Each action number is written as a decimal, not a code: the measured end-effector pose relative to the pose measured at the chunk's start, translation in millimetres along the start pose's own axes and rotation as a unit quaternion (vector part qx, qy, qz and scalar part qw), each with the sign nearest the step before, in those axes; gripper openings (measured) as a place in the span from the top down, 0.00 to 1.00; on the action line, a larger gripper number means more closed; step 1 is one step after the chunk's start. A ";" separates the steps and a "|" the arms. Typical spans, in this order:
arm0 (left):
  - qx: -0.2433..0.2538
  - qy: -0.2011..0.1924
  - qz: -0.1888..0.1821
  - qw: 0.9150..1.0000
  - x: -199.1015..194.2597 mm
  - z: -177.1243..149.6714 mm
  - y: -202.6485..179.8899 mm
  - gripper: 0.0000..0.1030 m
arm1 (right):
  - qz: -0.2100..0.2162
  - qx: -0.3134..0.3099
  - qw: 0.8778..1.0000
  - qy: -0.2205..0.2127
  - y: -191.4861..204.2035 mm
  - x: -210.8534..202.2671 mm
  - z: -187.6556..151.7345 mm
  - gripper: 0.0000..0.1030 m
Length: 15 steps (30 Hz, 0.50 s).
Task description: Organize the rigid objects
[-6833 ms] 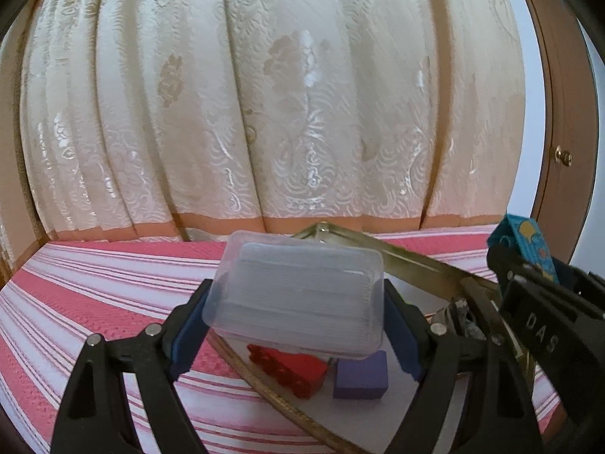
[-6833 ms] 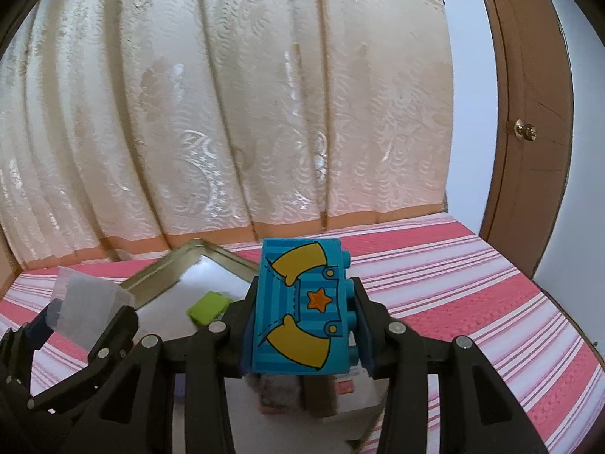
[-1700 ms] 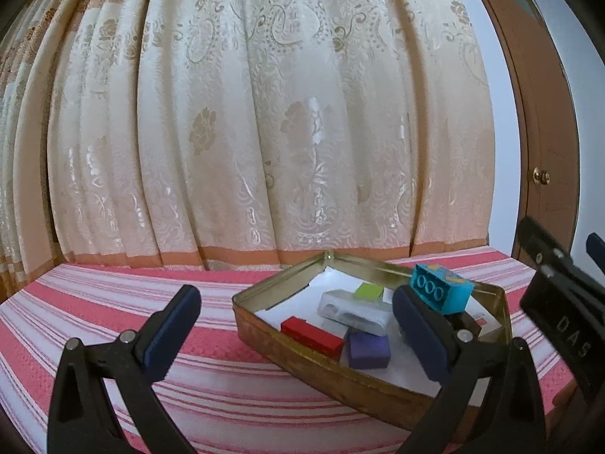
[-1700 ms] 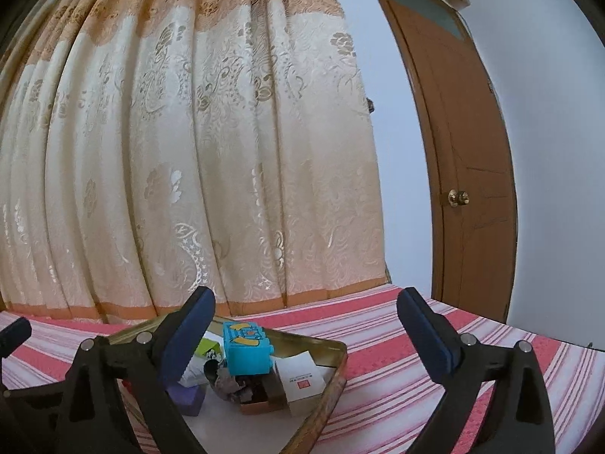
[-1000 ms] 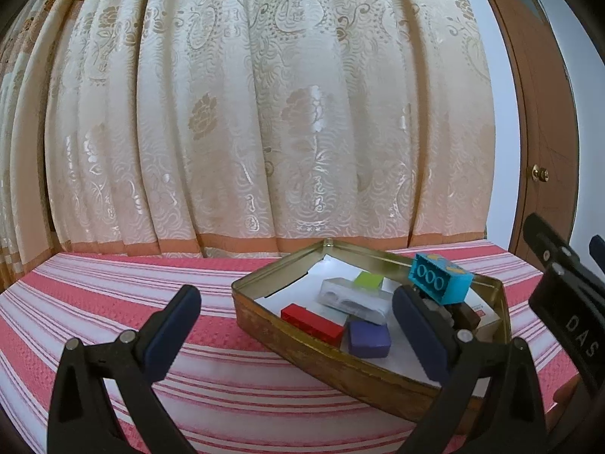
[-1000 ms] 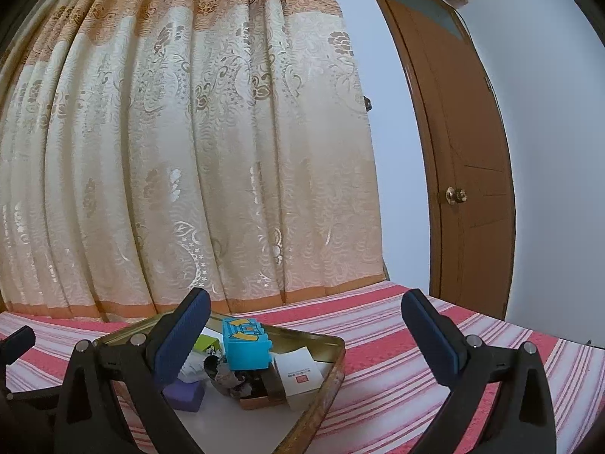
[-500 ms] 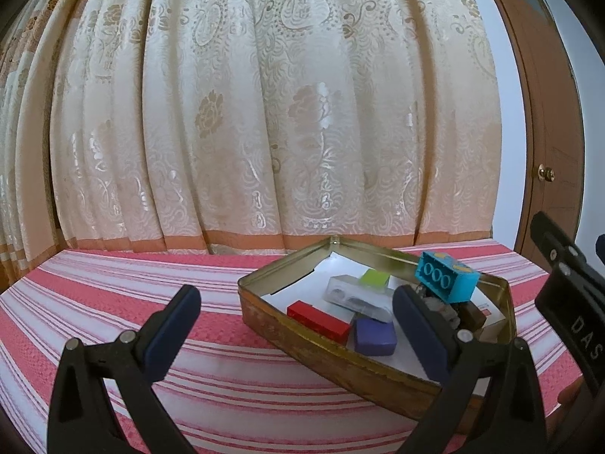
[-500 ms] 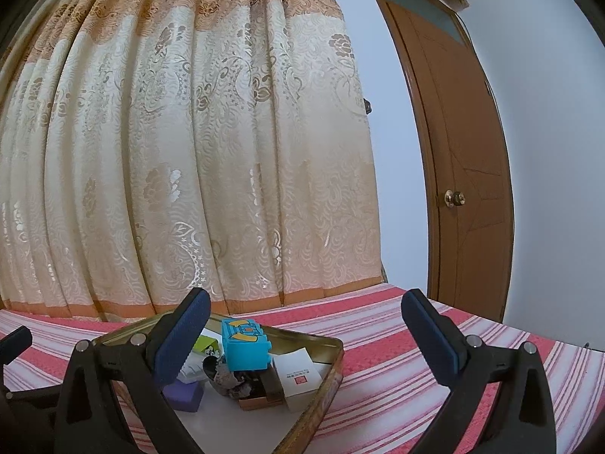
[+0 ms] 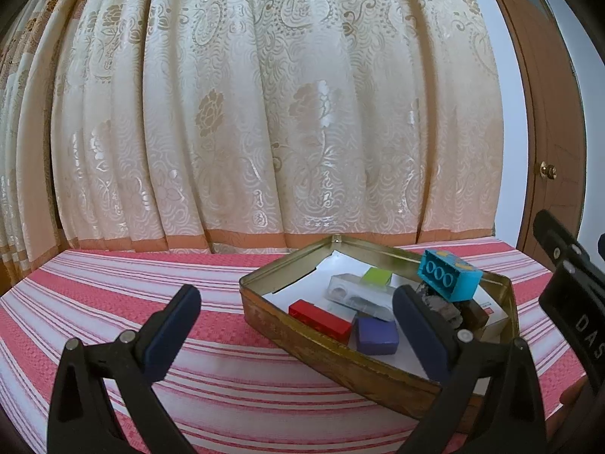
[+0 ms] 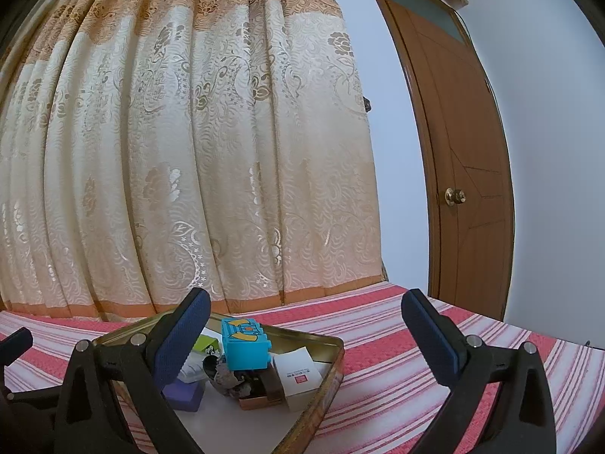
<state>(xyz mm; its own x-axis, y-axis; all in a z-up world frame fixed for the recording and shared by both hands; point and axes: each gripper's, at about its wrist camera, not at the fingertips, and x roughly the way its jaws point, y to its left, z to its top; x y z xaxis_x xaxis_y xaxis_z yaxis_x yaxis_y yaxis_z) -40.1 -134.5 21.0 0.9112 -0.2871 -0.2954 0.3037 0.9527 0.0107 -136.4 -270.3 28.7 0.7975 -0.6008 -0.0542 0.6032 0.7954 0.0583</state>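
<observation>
Both grippers hang empty, the left gripper [image 9: 293, 321] and right gripper [image 10: 304, 335] with jaws spread wide, likely backed off because the sorting looks finished. At one o'clock from the left one sits the dented brass-coloured tin [image 9: 321, 336], gathering the hard pieces: a glossy blue brick [image 9: 450, 274] perched atop, a red block [image 9: 319, 321], a clear plastic case [image 9: 357, 295].

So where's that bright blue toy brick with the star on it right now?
The blue brick sits inside the gold tin, perched tilted on a pile of dark odds and ends, beside the small white box. In the left view it's at the tin's right end.
</observation>
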 end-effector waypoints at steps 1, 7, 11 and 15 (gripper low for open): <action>0.000 0.000 0.000 1.000 0.0 -0.1 0.4 0.00 | 0.001 0.000 1.000 -0.001 0.2 -0.5 0.0 0.01; 0.000 0.000 0.001 1.000 0.3 -0.4 1.0 0.00 | 0.002 -0.001 1.000 -0.003 0.6 -1.2 0.0 0.01; 0.000 0.001 0.001 1.000 0.3 -0.2 1.0 0.00 | 0.001 0.001 1.000 -0.003 -0.4 -1.0 0.1 0.01; 0.001 0.001 0.000 1.000 0.5 -0.3 1.2 0.00 | 0.000 0.001 1.000 -0.003 0.0 -1.3 -0.1 0.01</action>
<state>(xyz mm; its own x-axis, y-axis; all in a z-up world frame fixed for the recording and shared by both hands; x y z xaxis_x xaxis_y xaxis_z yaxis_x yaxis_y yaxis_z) -39.3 -133.5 20.5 0.9107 -0.2868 -0.2972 0.3040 0.9526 0.0121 -137.5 -269.6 28.7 0.7980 -0.6007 -0.0475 0.6026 0.7957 0.0606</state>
